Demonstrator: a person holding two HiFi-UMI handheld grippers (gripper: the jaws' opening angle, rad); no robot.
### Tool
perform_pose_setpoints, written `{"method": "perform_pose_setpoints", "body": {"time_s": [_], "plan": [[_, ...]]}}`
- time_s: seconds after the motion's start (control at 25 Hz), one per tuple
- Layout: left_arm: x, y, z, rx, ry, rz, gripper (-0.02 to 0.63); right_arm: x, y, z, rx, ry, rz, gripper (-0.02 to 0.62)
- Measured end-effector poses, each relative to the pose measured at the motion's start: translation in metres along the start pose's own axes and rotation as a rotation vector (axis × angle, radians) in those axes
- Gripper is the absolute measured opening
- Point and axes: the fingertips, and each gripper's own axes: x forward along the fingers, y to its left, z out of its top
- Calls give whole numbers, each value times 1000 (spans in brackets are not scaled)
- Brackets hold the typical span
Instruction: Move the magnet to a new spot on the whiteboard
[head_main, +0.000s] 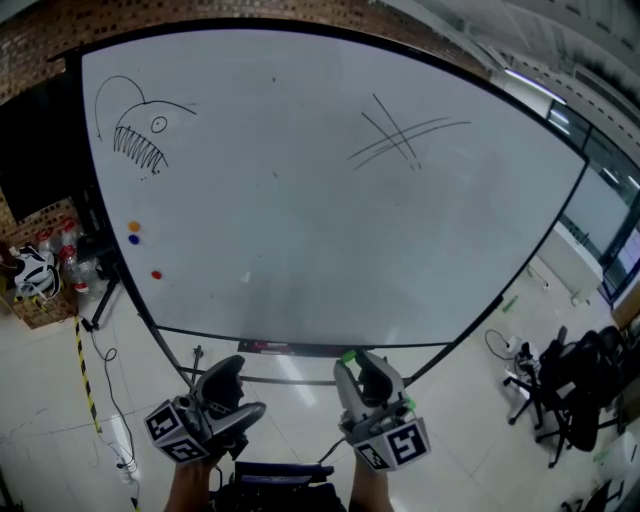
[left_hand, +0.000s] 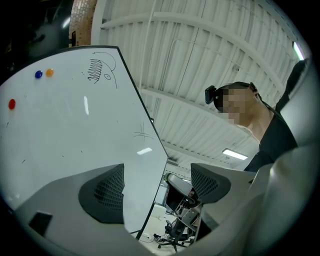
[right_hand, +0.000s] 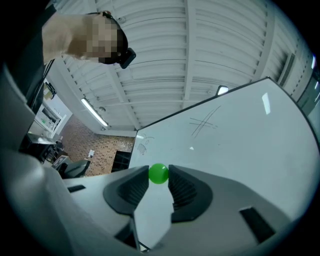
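My right gripper (right_hand: 159, 181) is shut on a small green ball magnet (right_hand: 159, 173), pinched at the very tips of its dark pads. In the head view the same green magnet (head_main: 348, 355) shows at the tip of the right gripper (head_main: 355, 365), just below the bottom edge of the whiteboard (head_main: 300, 200) and apart from it. The left gripper (head_main: 235, 385) is beside it, lower left; its jaws stand open and empty (left_hand: 157, 187). Three more magnets stick to the board's left side: orange (head_main: 133, 226), blue (head_main: 134, 239) and red (head_main: 155, 274).
The board carries a fish sketch (head_main: 140, 135) at top left and crossed lines (head_main: 400, 135) at top right. A marker ledge (head_main: 300, 349) runs along its base. Black office chairs (head_main: 565, 385) stand on the right, boxes and clutter (head_main: 40, 275) on the left.
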Motion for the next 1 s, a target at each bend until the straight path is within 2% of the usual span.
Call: {"method": "perform_pose_setpoints", "body": {"time_s": [0.64,1.0], "plan": [[43,-17,-47,-32,2,26,414,-52,-60,-1,16,10,-33,150],[36,-29,-55,-10,1,72,414,-60,-59,-8,52,11,1,150]]}}
